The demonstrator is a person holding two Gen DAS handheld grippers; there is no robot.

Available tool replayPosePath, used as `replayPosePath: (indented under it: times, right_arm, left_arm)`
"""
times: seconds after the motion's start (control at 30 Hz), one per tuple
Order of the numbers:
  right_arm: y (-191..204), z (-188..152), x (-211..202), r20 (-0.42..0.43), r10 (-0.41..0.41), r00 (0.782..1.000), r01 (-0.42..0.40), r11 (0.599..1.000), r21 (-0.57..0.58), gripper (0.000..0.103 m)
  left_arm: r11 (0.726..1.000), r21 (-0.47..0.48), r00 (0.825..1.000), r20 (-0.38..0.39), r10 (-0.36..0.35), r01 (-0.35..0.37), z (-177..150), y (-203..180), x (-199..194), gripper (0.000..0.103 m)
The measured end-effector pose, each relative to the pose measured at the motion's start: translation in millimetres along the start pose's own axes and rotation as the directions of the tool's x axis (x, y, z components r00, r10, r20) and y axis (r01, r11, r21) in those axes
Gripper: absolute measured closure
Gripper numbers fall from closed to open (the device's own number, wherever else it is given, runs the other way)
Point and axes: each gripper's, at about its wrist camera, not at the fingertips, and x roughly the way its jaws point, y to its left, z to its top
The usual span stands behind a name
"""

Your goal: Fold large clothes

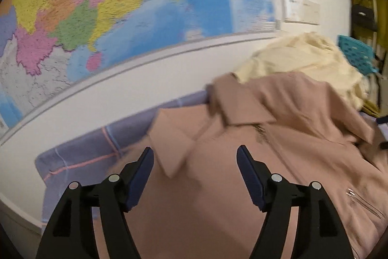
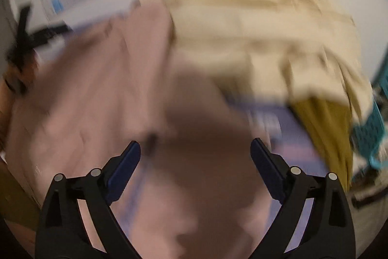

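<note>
The jacket [image 1: 278, 137] lies spread on the bed [image 1: 80, 152], its collar [image 1: 240, 101] toward the wall. A second heap of clothing [image 1: 300, 57] sits behind it, partly under its far edge. A wall map [image 1: 109, 4] hangs above the bed. A slotted basket [image 1: 356, 52] stands right of the heap. The left claw [image 1: 195, 154] hangs over the jacket's near part, the right claw [image 2: 195, 149] likewise.

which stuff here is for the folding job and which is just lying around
For the job:
- pink jacket
- cream garment
- left gripper, open
- right gripper, open

Just lying about:
- wall map
- teal basket
- checked bedsheet, under the clothes
</note>
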Motion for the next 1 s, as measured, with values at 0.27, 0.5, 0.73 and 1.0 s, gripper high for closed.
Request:
replayPosePath:
  times: [0.27, 0.5, 0.73, 1.0]
  right_arm:
    - [24.2, -44.6, -25.6, 0.064, 0.035, 0.997, -0.035, 0.999, -0.003, 0.012]
    - [53.1, -48.2, 6.0, -0.050, -0.028, 0.998, 0.022, 0.992, -0.124, 0.048]
    - [8.1, -19.5, -41.4, 0.071, 0.298, 0.952, -0.305, 0.940, 0.152, 0.101]
    - [64.2, 79.3, -127.2, 0.268, 0.640, 0.720, -0.664, 0.747, 0.002, 0.098]
  left_arm:
    - [0.996, 0.038, 0.996, -0.003, -0.087, 0.087, -15.9, -36.5, -14.6, 0.032]
    - [0.988, 0.087, 0.991, -0.006, -0.131, 0.131, -19.3, -69.3, -20.6, 0.031]
    - [0.982, 0.103, 0.987, 0.009, -0.162, 0.160, -22.4, -75.0, -34.6, 0.031]
    - [0.975, 0.003, 0.970, 0.095, -0.222, 0.223, -14.8, -37.4, -64.1, 0.031]
